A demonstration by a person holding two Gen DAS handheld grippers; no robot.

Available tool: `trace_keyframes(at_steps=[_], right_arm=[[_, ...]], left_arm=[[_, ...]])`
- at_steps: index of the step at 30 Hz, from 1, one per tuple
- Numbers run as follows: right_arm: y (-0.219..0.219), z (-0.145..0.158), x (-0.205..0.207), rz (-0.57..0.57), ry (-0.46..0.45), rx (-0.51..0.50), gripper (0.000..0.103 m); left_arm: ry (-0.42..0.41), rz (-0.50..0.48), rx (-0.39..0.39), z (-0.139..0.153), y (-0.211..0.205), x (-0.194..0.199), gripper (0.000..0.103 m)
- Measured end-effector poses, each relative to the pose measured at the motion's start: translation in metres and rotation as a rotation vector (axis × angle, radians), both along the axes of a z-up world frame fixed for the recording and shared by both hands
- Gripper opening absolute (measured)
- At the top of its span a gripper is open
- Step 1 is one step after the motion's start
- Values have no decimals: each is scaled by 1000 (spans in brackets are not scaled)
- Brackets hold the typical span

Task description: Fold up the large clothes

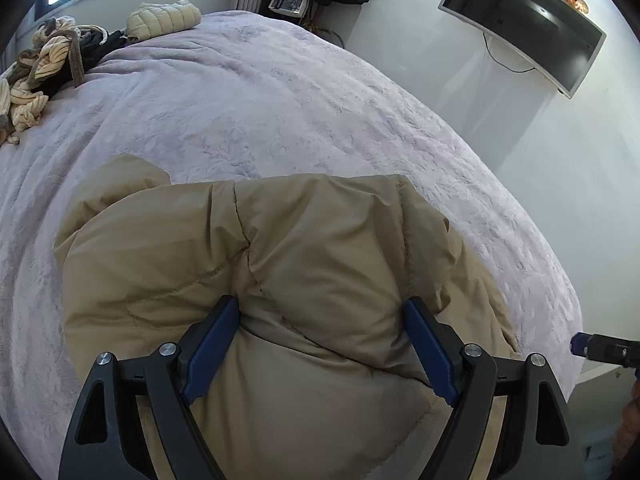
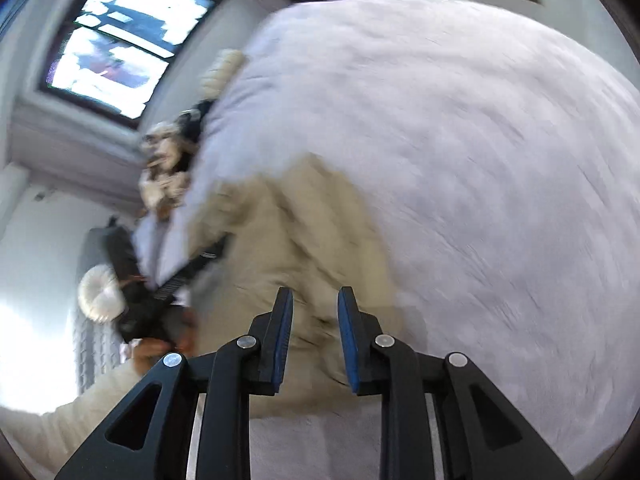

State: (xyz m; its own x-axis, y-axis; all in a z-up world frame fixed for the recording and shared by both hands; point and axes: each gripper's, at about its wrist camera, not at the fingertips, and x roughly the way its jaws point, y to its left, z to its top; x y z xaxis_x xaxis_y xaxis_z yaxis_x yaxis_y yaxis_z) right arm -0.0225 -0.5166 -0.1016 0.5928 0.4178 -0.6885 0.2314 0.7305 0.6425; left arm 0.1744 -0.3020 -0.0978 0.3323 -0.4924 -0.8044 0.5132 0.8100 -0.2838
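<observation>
A tan puffer jacket (image 1: 280,272) lies bunched on the lilac bedspread (image 1: 260,100). My left gripper (image 1: 320,308) is wide open, its blue pads on either side of a puffed fold of the jacket. In the blurred right wrist view the jacket (image 2: 304,232) lies ahead on the bed (image 2: 480,160). My right gripper (image 2: 315,300) hovers above its near edge, jaws partly open with nothing between them. The right gripper's tip (image 1: 580,343) shows at the right edge of the left wrist view. The left gripper (image 2: 180,276) shows at the jacket's left.
A heap of striped and dark clothes (image 1: 44,64) and a folded cream puffer (image 1: 164,18) lie at the bed's far side. A TV (image 1: 524,20) hangs on the wall. A window (image 2: 120,40) is behind the bed. The bed's right edge drops to the floor.
</observation>
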Motion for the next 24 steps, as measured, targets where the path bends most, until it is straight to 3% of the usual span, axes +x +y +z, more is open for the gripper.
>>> trace_keyframes(at_steps=[3,6,8,11,16,20,24], right_arm=[[21,-15,22,97,25,-40,25],[30,-58,27,128,127,-82,25],[26,-83,22,123,130,-41,24],[19,-96,19,107,140,5,24],[18,-74,22,121,193,-44,28],[15,-29,27,124,86,-56,28],[28,-11,50,181,40,-94,28]], left_arm=[[9,5,16,-2,-2,2,84],[15,6,27,-5,-5,4,86],[5,2,49,-7,-11,1,86],[-15,-14,94,-9,-21,-3,91],[-19,-14,119,-10,-22,-3,91],[-16,-10,118,-9,-20,-2,91],[-27,11,139,-3,-20,-4,91]])
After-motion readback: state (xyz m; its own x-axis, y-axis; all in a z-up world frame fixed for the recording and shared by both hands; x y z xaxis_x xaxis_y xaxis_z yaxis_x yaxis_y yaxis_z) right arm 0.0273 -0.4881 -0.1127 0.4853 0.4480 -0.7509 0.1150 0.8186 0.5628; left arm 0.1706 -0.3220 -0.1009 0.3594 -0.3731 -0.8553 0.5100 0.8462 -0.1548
